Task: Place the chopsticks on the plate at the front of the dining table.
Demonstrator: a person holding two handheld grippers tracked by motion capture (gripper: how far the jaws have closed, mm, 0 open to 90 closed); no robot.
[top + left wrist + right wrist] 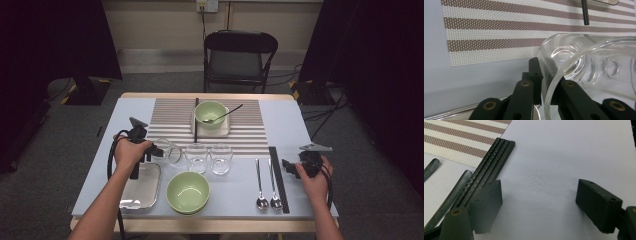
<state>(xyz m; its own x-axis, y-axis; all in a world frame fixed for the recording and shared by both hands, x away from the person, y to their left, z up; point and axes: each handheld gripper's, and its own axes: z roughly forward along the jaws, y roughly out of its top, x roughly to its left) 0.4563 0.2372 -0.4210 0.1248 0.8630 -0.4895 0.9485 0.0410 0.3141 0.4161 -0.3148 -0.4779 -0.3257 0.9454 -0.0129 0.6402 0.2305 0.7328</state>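
Where rims overlap, glass (584,65) outlines unclear.

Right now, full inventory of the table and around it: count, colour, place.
Clear glass tumbler: 1, tilted on its side, rim clamped in the left gripper, left of the other glasses.
Upright clear glasses: 2, mid table.
Green ceramic bowls: 2, one near front edge, one on the far cream square plate with a dark spoon.
Silver metal tray: 1, front left.
Steel spoons: 2, front right.
Black chopsticks: bundle right of spoons; another beside the plate.
Striped brown-white placemat: 1, far centre.
Black folding chair: 1, behind table.
Left gripper: shut on tumbler.
Right gripper: open, empty, by chopsticks.
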